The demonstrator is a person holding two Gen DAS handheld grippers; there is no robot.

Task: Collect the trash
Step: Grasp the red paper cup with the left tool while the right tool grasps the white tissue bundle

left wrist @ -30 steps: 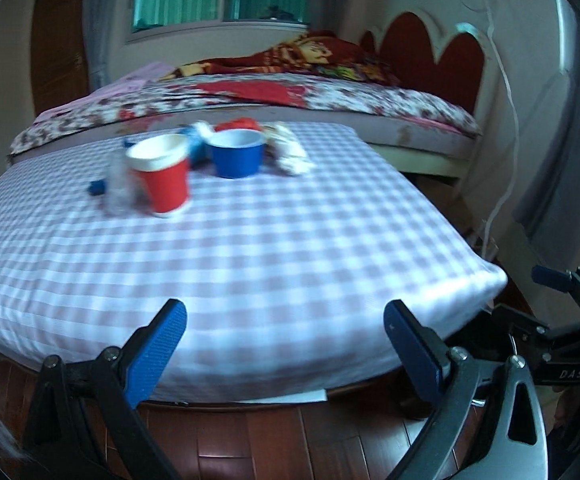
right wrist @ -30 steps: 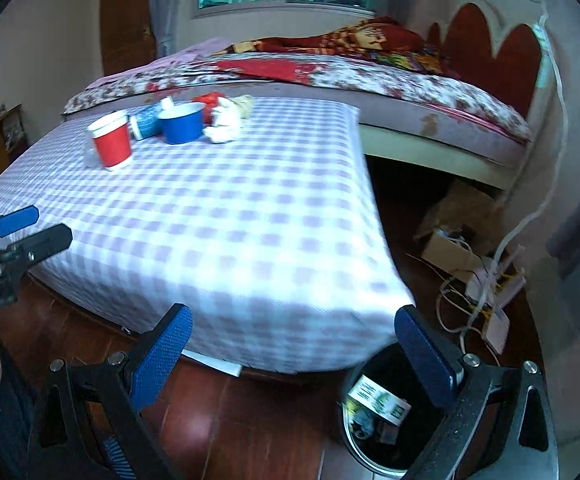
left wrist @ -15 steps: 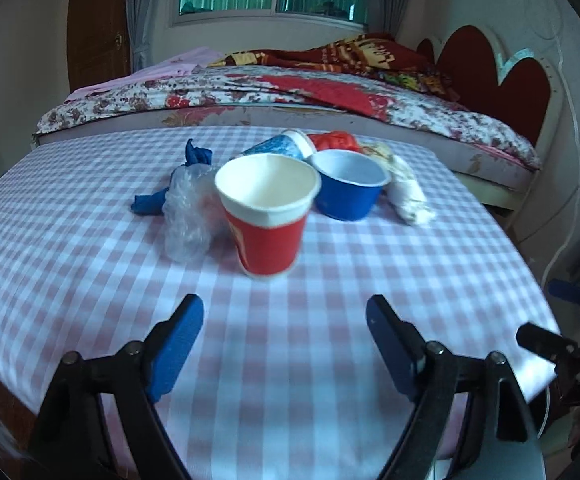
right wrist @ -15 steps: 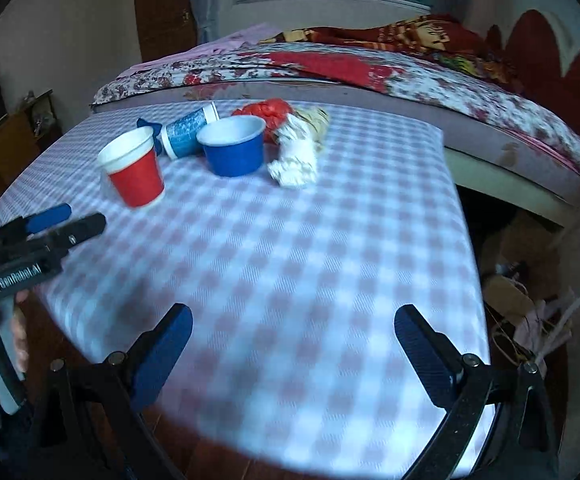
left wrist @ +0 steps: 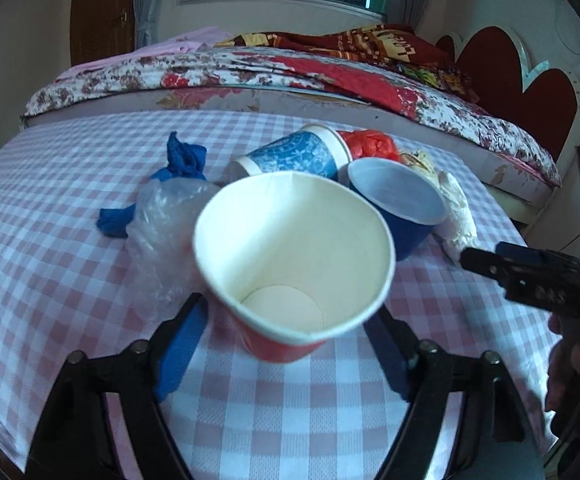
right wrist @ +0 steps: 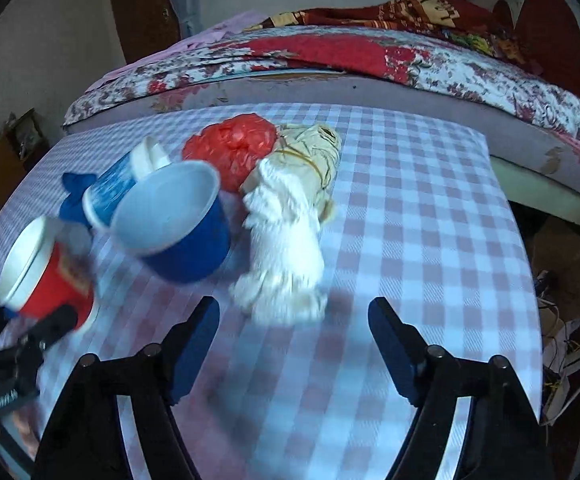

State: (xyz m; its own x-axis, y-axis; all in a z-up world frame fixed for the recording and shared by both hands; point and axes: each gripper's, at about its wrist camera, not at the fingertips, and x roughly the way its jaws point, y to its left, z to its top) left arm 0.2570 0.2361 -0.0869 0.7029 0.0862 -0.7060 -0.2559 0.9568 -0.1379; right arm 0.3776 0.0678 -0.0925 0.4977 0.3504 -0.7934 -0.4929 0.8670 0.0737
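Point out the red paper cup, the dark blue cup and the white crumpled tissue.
red paper cup (left wrist: 278, 346), left wrist view, red outer wall
dark blue cup (right wrist: 194, 256), right wrist view, outer wall
white crumpled tissue (right wrist: 286, 248), right wrist view, middle

both wrist views look steeply down, close over the checked table (left wrist: 70, 280), sharing its clutter.

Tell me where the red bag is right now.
The red bag lies at the far side of the trash pile on the checked table, behind the blue bowl and touching the beige bundle on its right.
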